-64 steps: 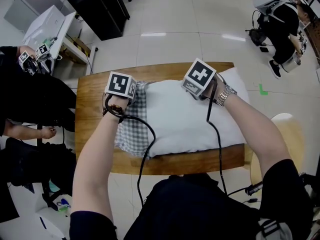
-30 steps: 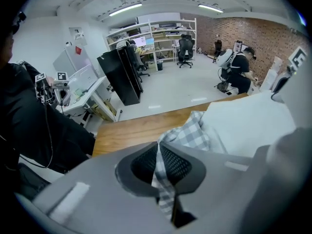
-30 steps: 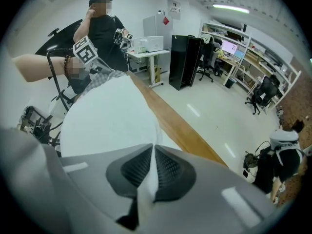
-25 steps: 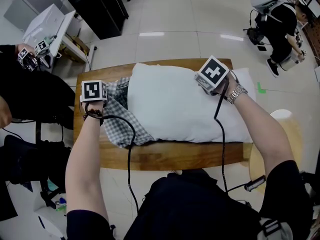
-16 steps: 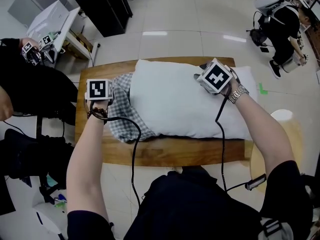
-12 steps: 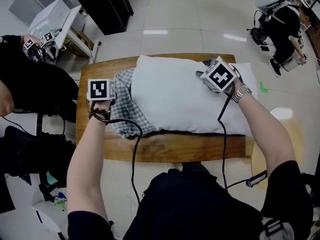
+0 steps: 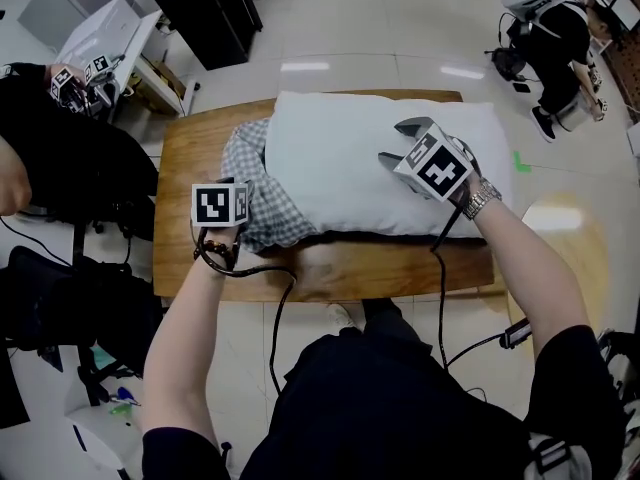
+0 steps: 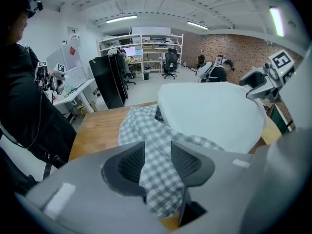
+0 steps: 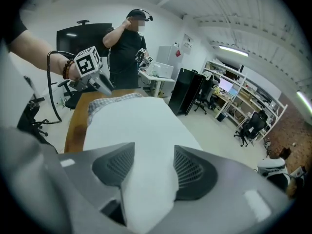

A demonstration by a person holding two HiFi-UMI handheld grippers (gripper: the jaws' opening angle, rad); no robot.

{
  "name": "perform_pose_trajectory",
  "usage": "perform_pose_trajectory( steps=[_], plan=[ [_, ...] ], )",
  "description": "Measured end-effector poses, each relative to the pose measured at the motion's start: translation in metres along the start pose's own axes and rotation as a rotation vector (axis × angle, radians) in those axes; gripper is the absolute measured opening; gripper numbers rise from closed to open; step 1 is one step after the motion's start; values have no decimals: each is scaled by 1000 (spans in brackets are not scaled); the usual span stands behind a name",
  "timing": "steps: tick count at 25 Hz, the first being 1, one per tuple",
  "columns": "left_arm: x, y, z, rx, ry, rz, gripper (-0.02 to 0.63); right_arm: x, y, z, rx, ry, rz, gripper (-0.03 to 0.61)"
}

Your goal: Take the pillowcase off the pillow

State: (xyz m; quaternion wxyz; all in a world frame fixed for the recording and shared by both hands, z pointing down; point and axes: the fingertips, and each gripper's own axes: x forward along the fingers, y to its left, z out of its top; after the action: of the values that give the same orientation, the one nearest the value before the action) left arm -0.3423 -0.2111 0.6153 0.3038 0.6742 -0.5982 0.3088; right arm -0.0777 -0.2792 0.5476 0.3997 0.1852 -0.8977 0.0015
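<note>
1. Table (image 7: 185, 158) of brown wood bears everything; a person in black (image 7: 60, 168) stands beside its left end.
2. Left gripper (image 8: 157, 150) hangs over the near left part of the table. Its jaws have just been opening and stand partly apart. A fold of the checked pillowcase (image 8: 156, 126) lies loose between the pads, not pinched.
3. Pillowcase (image 7: 255, 193) lies bunched and crumpled on the wood, touching the left end of the pillow (image 7: 350, 163). Whether that end sits inside the case cannot be told.
4. Pillow, white and almost wholly bare, lies lengthwise across the middle and right of the table.
5. Right gripper (image 7: 396, 143) is above the pillow's right part, tilted down. Its jaws have just been opening and are spread wide. A soft ridge of the pillow (image 9: 131, 126) rises between the pads, which do not clamp it.
</note>
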Motion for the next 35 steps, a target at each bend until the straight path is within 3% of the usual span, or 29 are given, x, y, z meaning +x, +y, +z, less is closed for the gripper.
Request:
perform_pose_trajectory(
  steps=[3, 7, 12, 21, 25, 28, 30, 32, 35],
  plan=[
    [-11, -15, -21, 15, -11, -8, 187, -7, 35, -6, -41, -19, 13, 276],
    [-19, -28, -53, 48, -2, -13, 256, -10, 78, -17, -108, -23, 24, 298],
    [-24, -46, -88, 71, 20, -37, 282, -9, 117, -34, -167, -12, 3, 304],
    [-3, -91, -120, 215, 34, -105, 342, 21, 161, -28, -365, -12, -90, 304],
    [17, -99, -136, 281, 76, -84, 350, 47, 170, -32, -455, 33, -132, 304],
    [26, -102, -120, 337, 20, -63, 348, 65, 162, -42, -509, 84, -186, 299],
    [38, -97, -138, 321, 85, -56, 332, 71, 153, -46, -544, 107, -238, 242],
    [49, -89, -156, 297, 150, -48, 261, 73, 148, -47, -557, 113, -270, 154],
    [53, -77, -157, 299, 159, -31, 166, 74, 143, -42, -537, 104, -285, 56]
  ],
)
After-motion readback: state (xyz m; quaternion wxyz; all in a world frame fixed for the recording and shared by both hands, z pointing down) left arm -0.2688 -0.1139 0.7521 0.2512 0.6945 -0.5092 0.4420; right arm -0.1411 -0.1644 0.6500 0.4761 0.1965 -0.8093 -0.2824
